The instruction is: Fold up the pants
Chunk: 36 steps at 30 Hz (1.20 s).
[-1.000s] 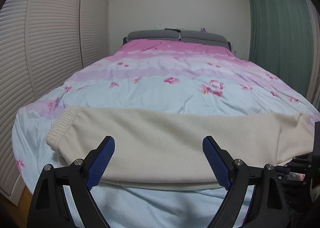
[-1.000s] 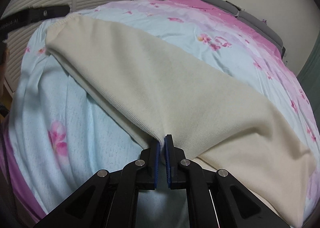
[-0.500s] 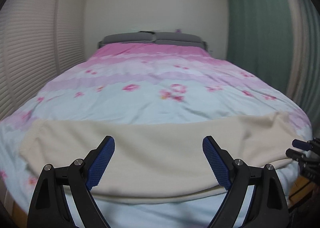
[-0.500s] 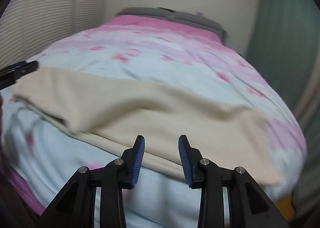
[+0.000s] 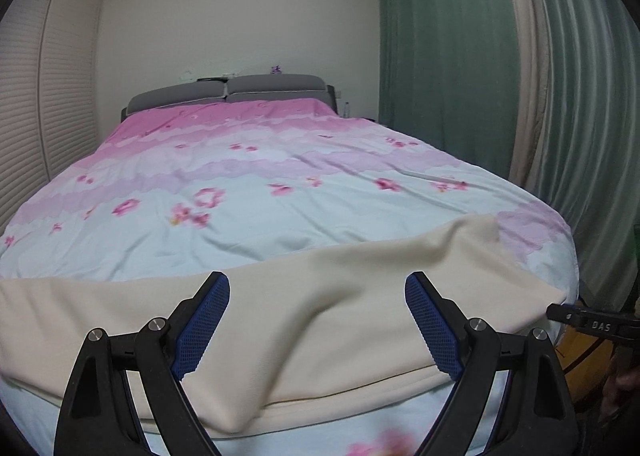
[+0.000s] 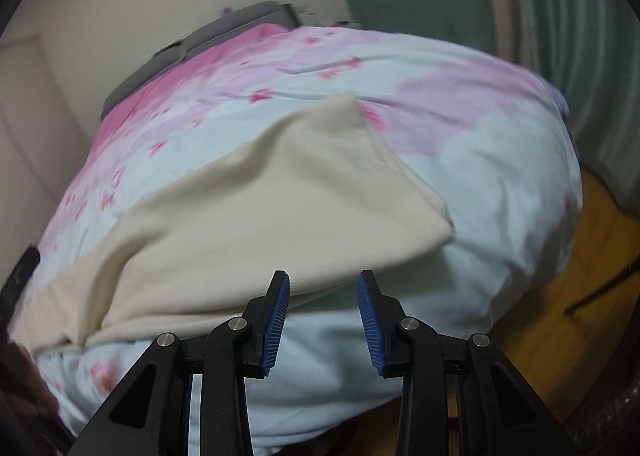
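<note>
From the left wrist view, the left gripper (image 5: pixel 317 322) points forward and somewhat downward over the foot of the bed, its two blue-padded fingers (image 5: pixel 202 326) spread wide with nothing between them. The cream pants (image 5: pixel 304 312) lie below and just beyond it, stretched crosswise over the near end of the floral duvet (image 5: pixel 256 208), with a soft ridge of fabric rising between the pads' line of sight and a folded edge hanging toward the bed's front. One end of the pants reaches up toward the right corner of the bed. At the right edge, the tip of the right gripper (image 5: pixel 588 322) shows as a black bar level with that corner, apart from the cloth. The grey headboard (image 5: pixel 228 93) stands at the far wall, green curtains (image 5: pixel 444 48) hang on the right, and louvred closet doors (image 5: pixel 44 104) run along the left. In the right wrist view, which is blurred, the right gripper (image 6: pixel 324 326) tilts downward at the bed's corner, its jaws having just been opening; they now stand partly apart and empty, the blue pads (image 6: pixel 276 326) clear of the fabric. The pants (image 6: pixel 256 224) lie just ahead of the fingertips, their narrow end flat on the duvet (image 6: pixel 492 176) with one corner lifted. The wooden floor (image 6: pixel 568 288) shows to the right.
</note>
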Each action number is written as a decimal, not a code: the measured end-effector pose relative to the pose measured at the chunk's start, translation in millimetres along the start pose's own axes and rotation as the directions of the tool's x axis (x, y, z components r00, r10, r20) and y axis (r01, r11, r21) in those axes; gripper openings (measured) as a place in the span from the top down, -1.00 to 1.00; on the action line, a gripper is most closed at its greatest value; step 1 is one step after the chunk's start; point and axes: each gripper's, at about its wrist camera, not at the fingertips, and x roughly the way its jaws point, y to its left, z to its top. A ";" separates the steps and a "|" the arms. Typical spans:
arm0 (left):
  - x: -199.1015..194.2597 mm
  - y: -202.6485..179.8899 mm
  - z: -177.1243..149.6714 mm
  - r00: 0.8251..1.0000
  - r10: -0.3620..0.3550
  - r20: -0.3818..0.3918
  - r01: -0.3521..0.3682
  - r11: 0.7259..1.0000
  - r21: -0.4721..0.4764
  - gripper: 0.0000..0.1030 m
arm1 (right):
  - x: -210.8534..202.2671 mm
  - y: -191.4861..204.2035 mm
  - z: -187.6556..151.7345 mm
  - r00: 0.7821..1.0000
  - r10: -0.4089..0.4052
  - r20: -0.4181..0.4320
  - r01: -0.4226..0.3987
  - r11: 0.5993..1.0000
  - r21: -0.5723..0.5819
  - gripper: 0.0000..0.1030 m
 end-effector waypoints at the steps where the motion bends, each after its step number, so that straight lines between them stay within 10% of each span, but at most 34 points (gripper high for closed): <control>1: 2.3 -6.7 -0.3 1.000 -0.001 0.000 0.001 1.000 0.004 -0.75 | 3.2 -6.1 0.0 1.000 -0.001 -0.002 0.001 1.000 0.025 0.31; 15: 24.7 -66.3 -10.2 0.999 0.007 -0.039 -0.006 1.000 0.030 -0.75 | 40.8 -55.4 6.6 0.995 0.096 0.014 -0.095 0.939 0.329 0.01; 19: 26.9 -72.4 -7.7 0.999 0.012 -0.041 -0.011 1.000 0.030 -0.75 | 39.1 -60.0 11.0 0.994 0.098 0.056 -0.111 0.935 0.337 0.83; 29: 26.4 -89.0 3.4 1.000 -0.012 -0.024 0.012 1.000 0.021 -0.75 | -2.0 -76.1 59.2 0.973 0.025 0.227 -0.081 0.967 0.243 0.88; 36: 31.1 -95.1 1.0 0.999 -0.023 -0.045 0.025 0.999 0.034 -0.75 | 48.1 -96.5 39.3 0.999 0.040 0.008 -0.040 0.965 0.258 0.87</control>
